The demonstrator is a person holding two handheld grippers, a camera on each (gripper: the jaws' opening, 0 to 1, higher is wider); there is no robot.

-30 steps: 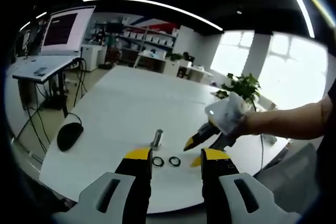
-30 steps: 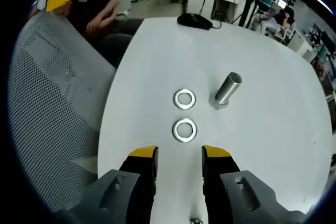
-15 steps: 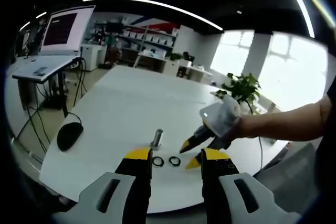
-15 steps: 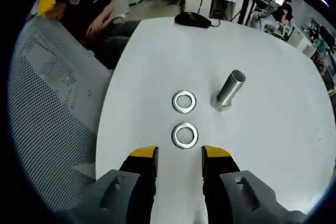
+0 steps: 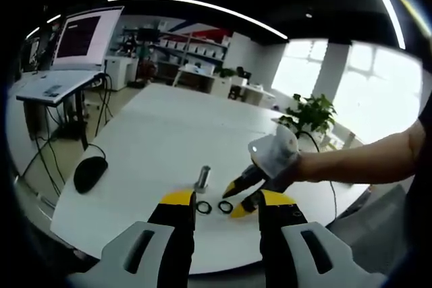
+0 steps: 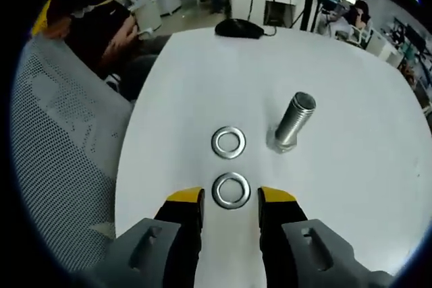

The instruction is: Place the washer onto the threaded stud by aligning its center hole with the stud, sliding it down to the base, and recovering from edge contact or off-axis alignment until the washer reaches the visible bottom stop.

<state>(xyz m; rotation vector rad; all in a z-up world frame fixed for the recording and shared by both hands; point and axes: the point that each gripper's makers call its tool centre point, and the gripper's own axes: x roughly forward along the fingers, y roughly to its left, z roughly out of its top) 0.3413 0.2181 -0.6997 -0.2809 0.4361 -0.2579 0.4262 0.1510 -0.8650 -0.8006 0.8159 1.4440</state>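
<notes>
Washers (image 6: 231, 190) and stud (image 6: 291, 124): no legible markings.

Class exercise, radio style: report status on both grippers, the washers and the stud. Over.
Right gripper open, jaws either side of the near washer, not gripping. Left gripper open, held back. Second washer flat beside the upright stud. Stud bare, nothing blocking.
</notes>
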